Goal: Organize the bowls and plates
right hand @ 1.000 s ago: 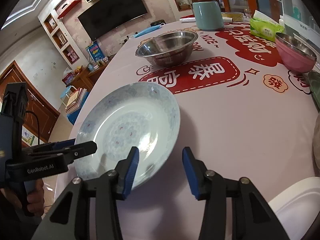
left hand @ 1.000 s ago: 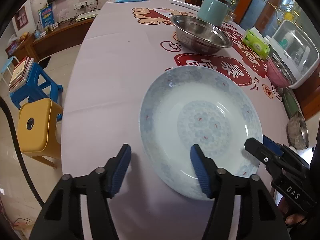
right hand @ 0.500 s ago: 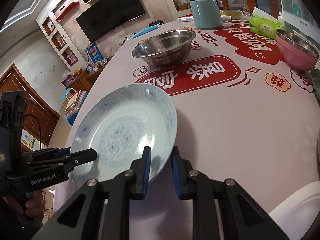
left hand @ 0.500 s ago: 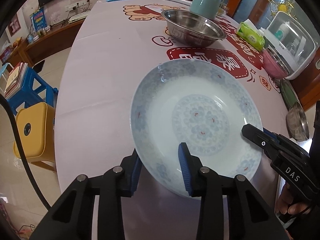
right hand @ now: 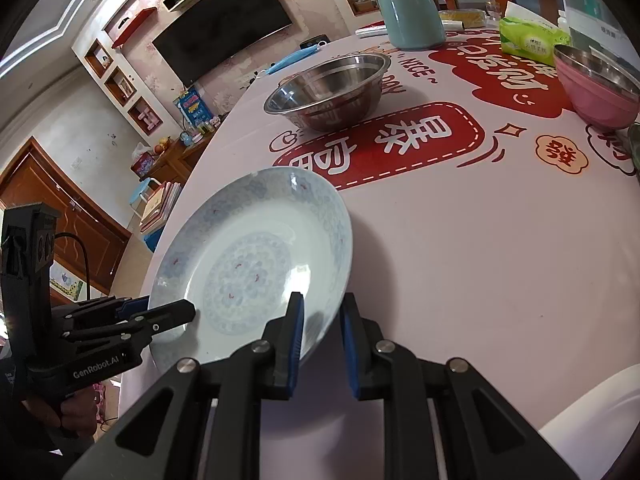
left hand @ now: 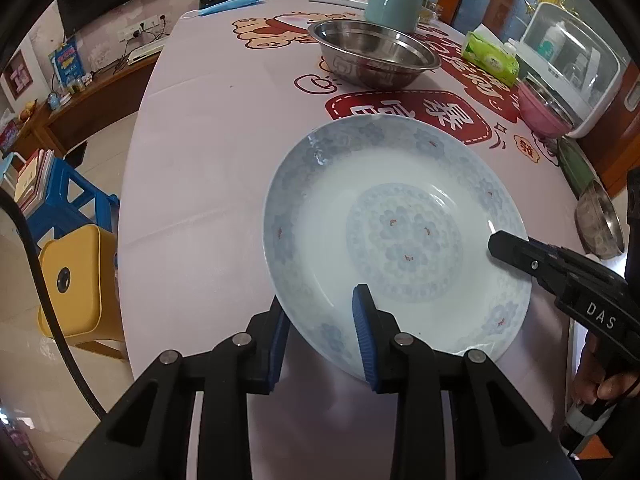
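Observation:
A pale blue patterned deep plate sits near the front of the table. My left gripper holds its near left rim. The jaws are still closing, with one blue pad under the rim and one inside the plate. My right gripper grips the near right rim between its pads. Each gripper shows in the other's view, the right gripper over the plate's right side and the left gripper at its left edge. A steel bowl stands farther back.
A pink bowl, a green tissue pack, a teal canister and a white dish cabinet stand at the right and back. Another steel bowl lies at the right edge. A yellow stool stands beside the table.
Both grippers stood open around the plate's rim a second ago. Their jaws have since closed onto it, and the hands have stayed in place.

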`<state>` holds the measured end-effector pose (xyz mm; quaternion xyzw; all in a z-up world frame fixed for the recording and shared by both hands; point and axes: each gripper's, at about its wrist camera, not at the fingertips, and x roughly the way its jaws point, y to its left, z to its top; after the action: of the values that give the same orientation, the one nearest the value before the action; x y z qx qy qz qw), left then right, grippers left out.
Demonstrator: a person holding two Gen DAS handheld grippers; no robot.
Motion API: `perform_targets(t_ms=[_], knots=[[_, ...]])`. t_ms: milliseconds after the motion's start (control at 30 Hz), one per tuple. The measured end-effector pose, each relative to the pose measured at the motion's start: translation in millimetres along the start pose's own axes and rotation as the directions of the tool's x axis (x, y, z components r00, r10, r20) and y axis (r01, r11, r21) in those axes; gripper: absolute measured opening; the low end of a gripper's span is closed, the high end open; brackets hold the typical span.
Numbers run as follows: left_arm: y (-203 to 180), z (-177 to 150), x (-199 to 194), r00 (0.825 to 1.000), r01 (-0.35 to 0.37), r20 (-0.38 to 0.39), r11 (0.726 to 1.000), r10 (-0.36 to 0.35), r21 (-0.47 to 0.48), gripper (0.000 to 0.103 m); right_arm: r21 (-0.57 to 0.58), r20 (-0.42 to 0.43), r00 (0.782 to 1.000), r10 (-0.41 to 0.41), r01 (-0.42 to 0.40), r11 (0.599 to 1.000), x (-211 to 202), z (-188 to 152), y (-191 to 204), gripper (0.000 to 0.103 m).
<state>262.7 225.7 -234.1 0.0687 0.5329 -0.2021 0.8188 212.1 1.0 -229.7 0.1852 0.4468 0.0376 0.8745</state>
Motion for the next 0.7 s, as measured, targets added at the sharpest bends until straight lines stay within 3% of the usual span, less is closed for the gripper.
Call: perform_targets(t_ms=[700], knots=[[-23.5, -20.2, -55.1, 0.997, -0.015, 0.081, 0.995, 0.007, 0.094, 0.03, -0.034, 0.085, 0.996, 0.031, -0.028, 0.999, -50.5, -12.9, 11.2, 0.018]])
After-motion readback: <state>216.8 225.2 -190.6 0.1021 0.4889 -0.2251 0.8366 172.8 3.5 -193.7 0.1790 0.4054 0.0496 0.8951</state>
